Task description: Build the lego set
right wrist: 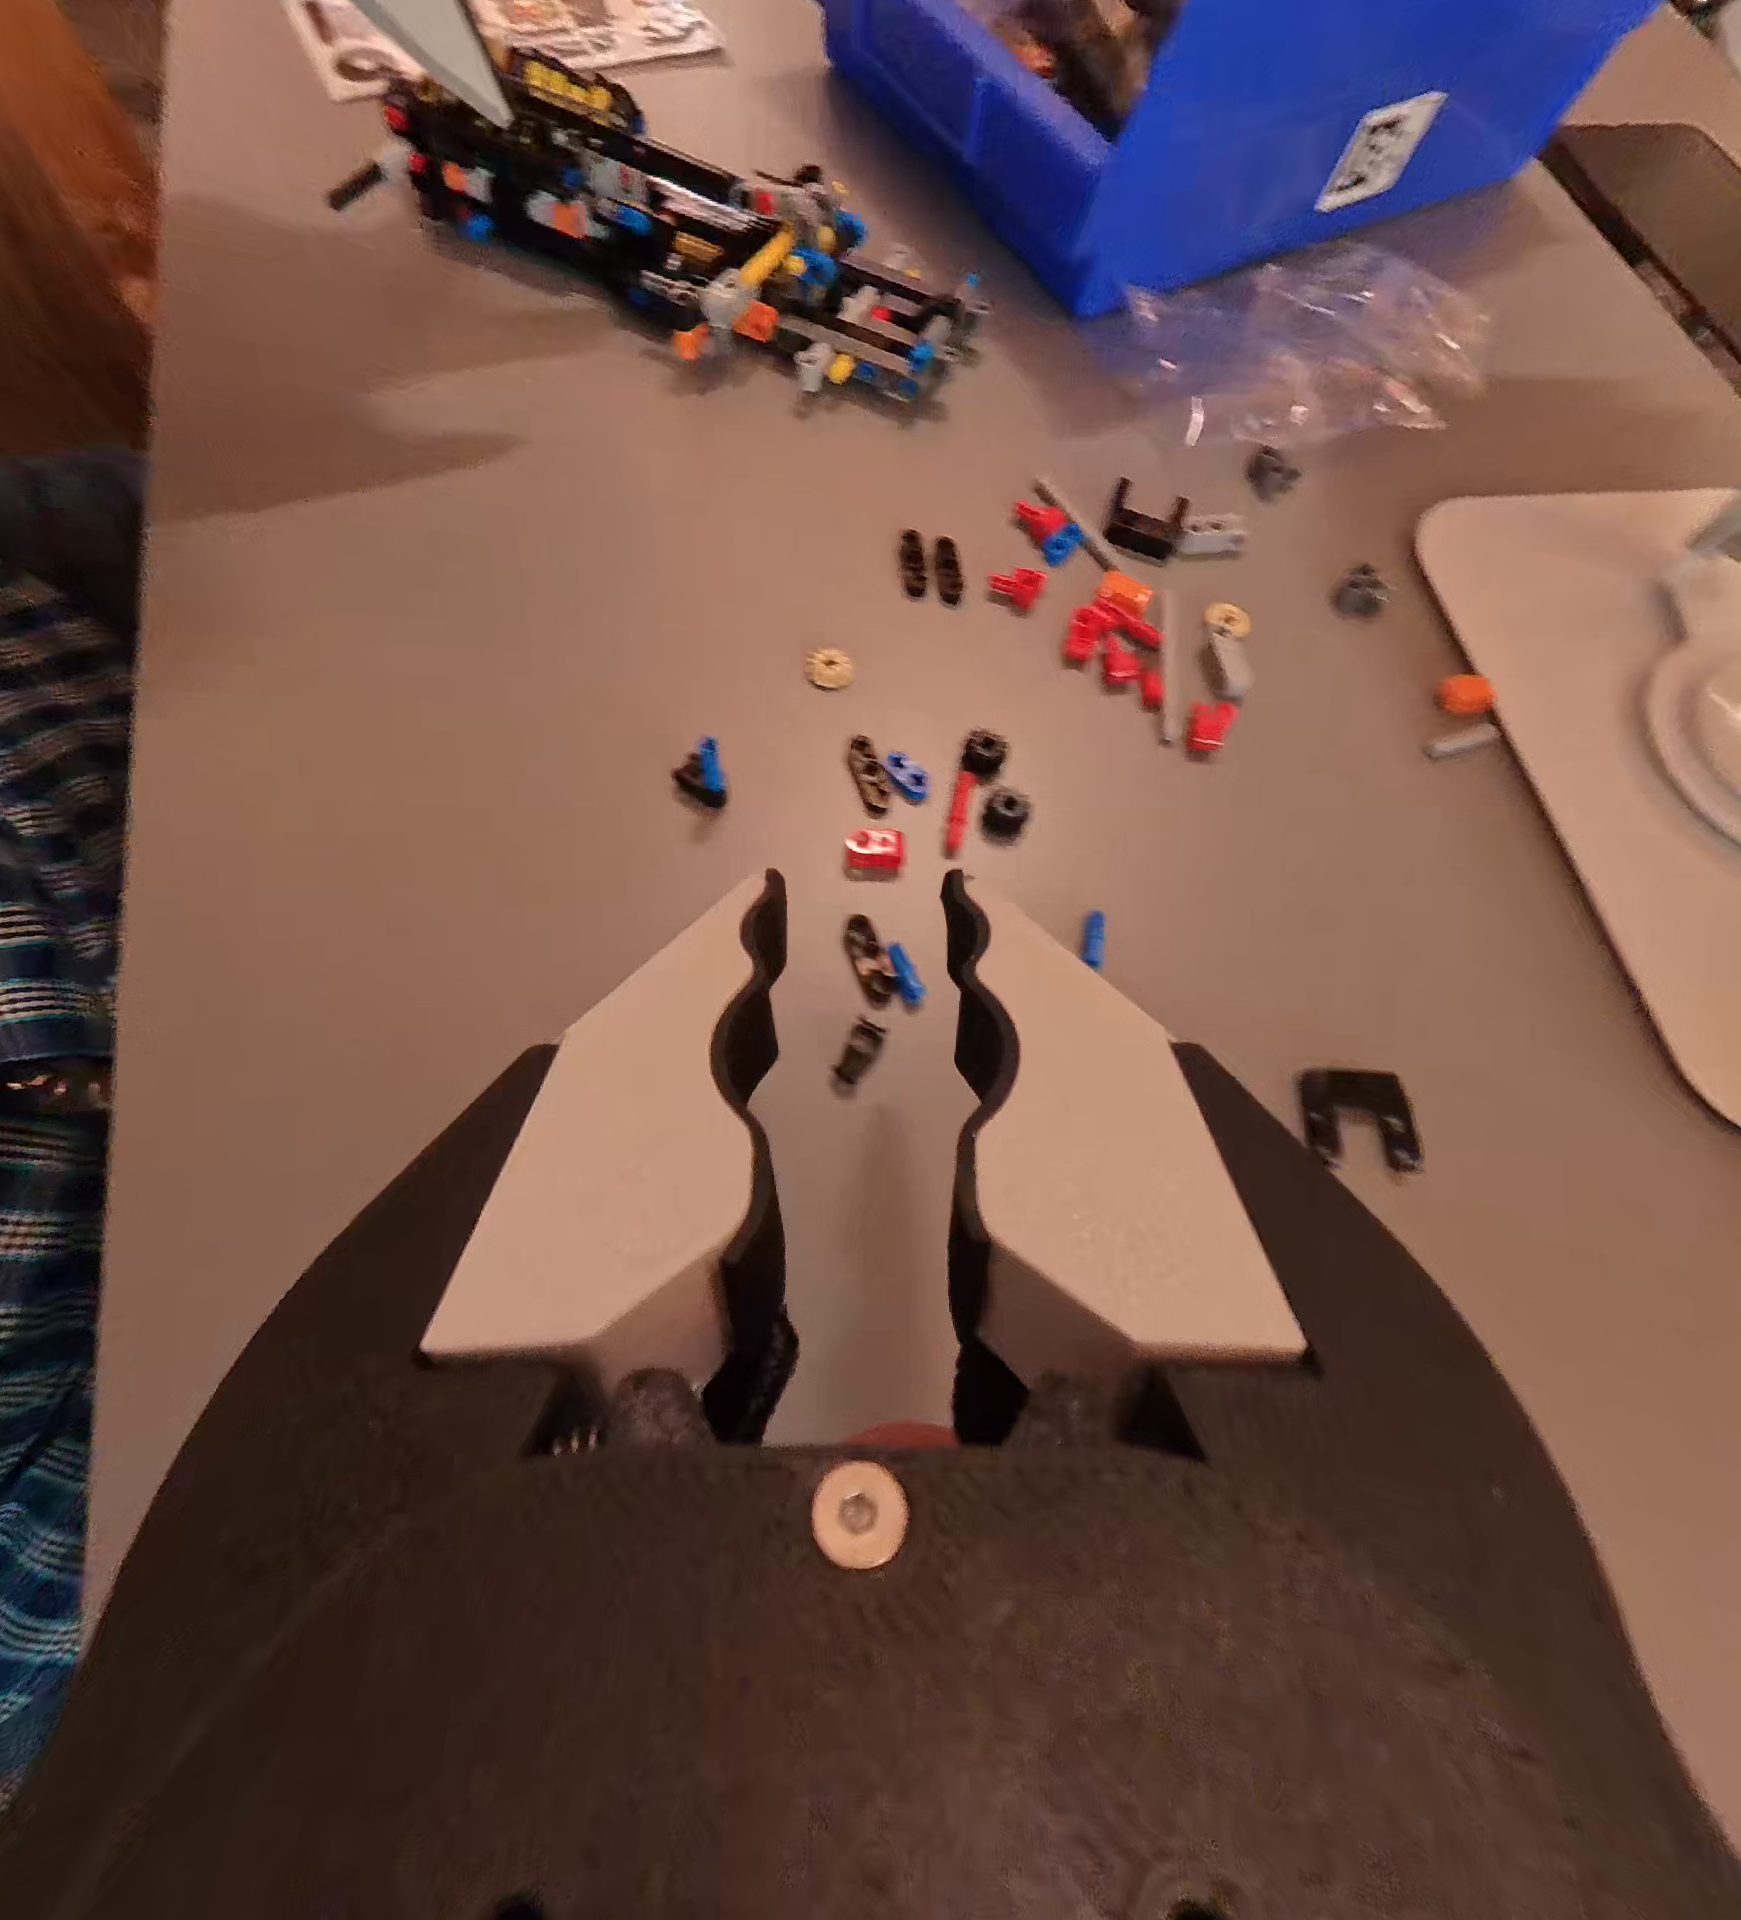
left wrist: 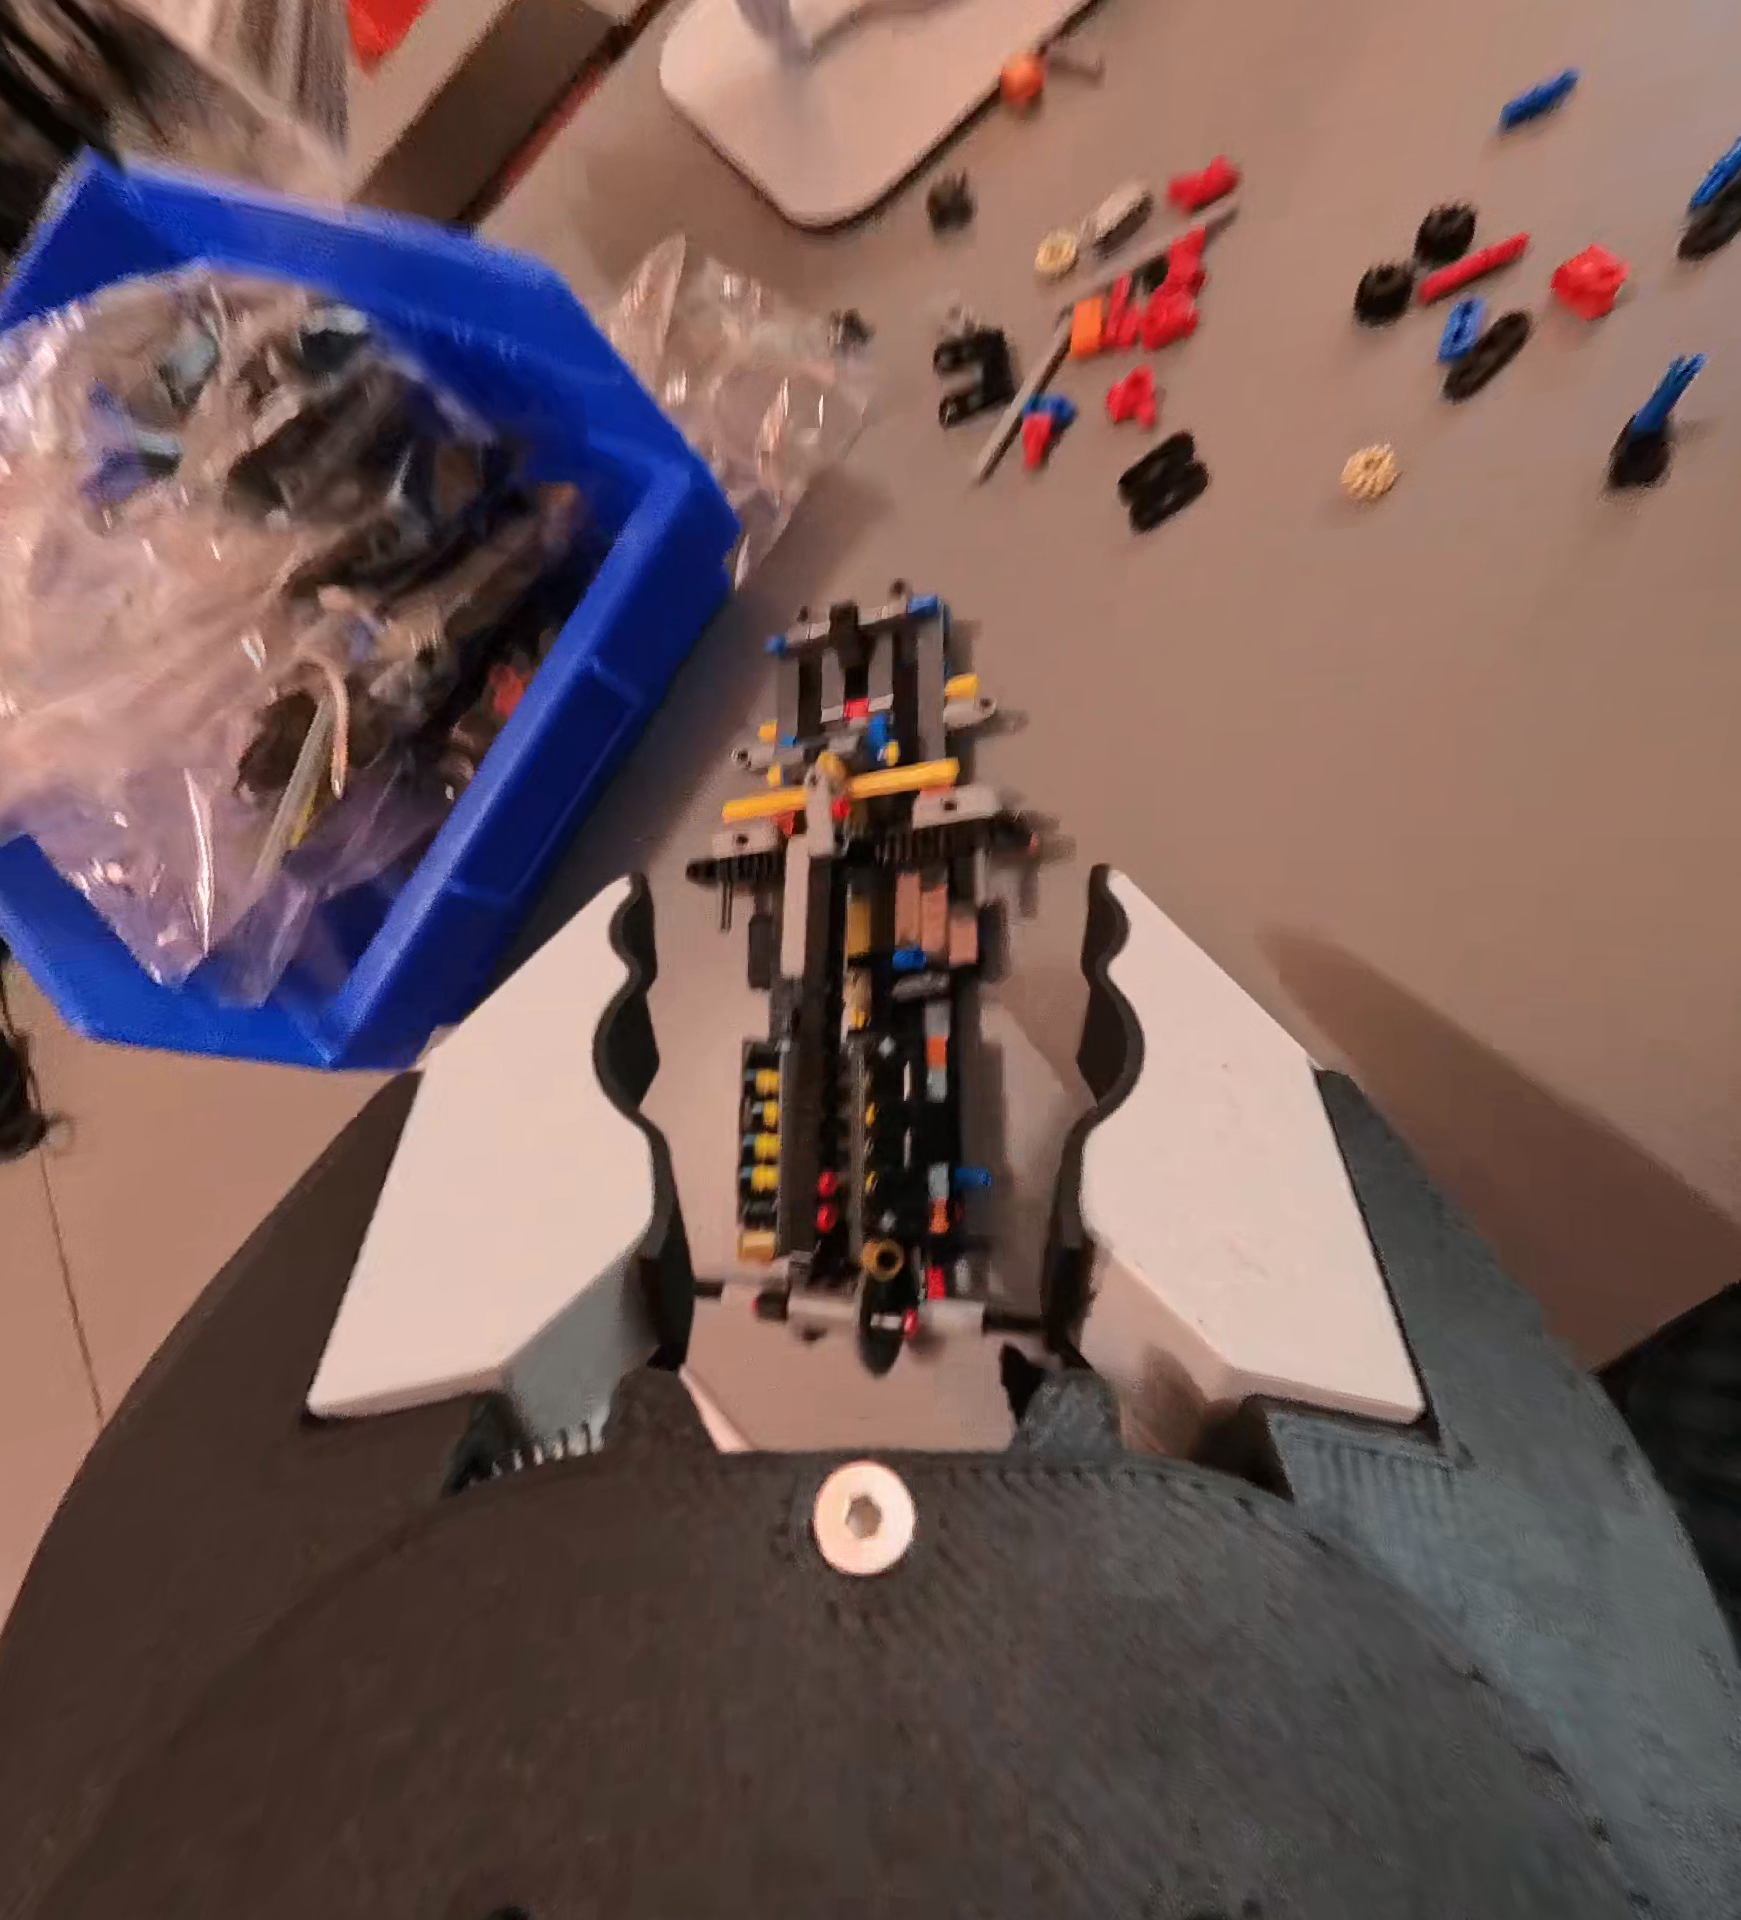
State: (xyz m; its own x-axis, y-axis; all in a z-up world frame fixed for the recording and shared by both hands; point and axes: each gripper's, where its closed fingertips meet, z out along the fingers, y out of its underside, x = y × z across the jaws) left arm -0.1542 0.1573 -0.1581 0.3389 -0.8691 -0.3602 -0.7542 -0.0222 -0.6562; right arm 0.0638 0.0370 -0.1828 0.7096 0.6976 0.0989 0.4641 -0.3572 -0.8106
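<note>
A long, partly built Lego chassis [left wrist: 866, 1039] of black, grey, yellow and blue parts lies on the grey table [left wrist: 1365, 779]. My left gripper [left wrist: 871, 878] is open and straddles its near end, with a gap on each side. In the right wrist view the chassis [right wrist: 679, 239] lies at the far left, with a finger [right wrist: 440, 52] of the left gripper over its end. My right gripper [right wrist: 861, 878] is open and empty, low over loose pieces. A black liftarm with a blue pin [right wrist: 881, 961] lies between its fingers, and a red brick [right wrist: 874, 852] lies just past the tips.
Loose red, black and blue pieces [right wrist: 1115, 623] are scattered mid-table [left wrist: 1136, 312]. A blue bin [left wrist: 554, 748] [right wrist: 1157, 208] holds a plastic bag of parts [left wrist: 170, 571]. A crumpled clear bag [right wrist: 1302, 343] and a white stand base [right wrist: 1572, 831] lie right. A booklet [right wrist: 585, 26] lies far. A plaid sleeve [right wrist: 4, 831] is left. One gripper's finger ends stand about 25 cm off the other's.
</note>
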